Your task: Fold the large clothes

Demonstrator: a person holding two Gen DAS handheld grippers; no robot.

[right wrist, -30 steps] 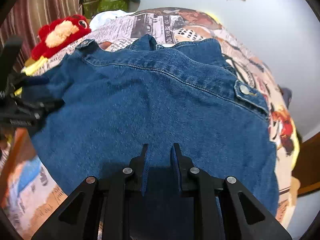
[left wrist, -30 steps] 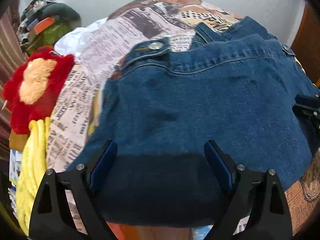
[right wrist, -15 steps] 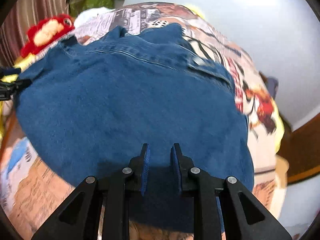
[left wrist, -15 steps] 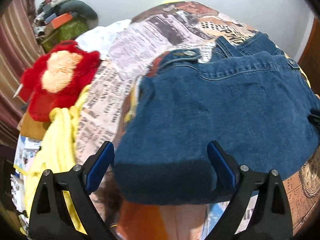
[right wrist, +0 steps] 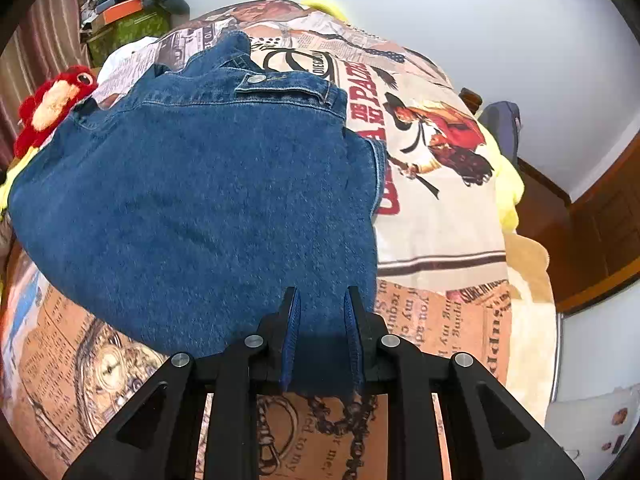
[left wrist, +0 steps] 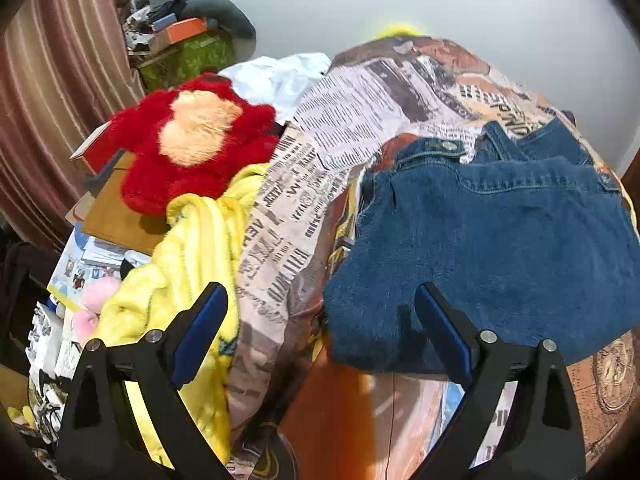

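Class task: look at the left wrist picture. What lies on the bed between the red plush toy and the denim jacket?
In the left wrist view, newspaper-print bedding lies between the red plush toy and the denim jacket.

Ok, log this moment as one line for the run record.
left gripper: open, off the garment | right gripper: shut on denim jacket hem | jacket: folded, flat on printed bedspread

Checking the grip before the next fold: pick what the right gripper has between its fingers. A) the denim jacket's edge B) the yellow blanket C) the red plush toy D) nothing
A: in the right wrist view the right gripper has its fingers closed on the near edge of the denim jacket, while the left gripper stands open and empty.
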